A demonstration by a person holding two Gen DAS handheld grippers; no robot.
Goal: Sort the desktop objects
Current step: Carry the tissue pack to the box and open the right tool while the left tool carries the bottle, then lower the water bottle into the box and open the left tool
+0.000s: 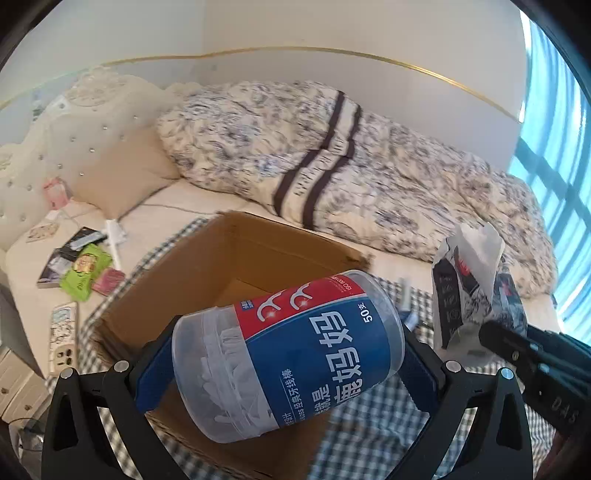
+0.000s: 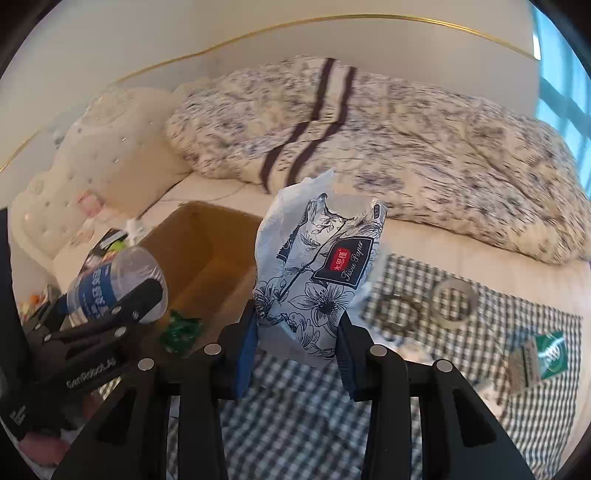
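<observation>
Jar above open box rim.

Bedroom, daylight from window at right. Cream wall w/ gold trim. Bed w/ tufted headboard, floral quilt, tan pillow.

Blue-and-red labelled jar, floral black-and-white tissue pack, checked cloth.
</observation>
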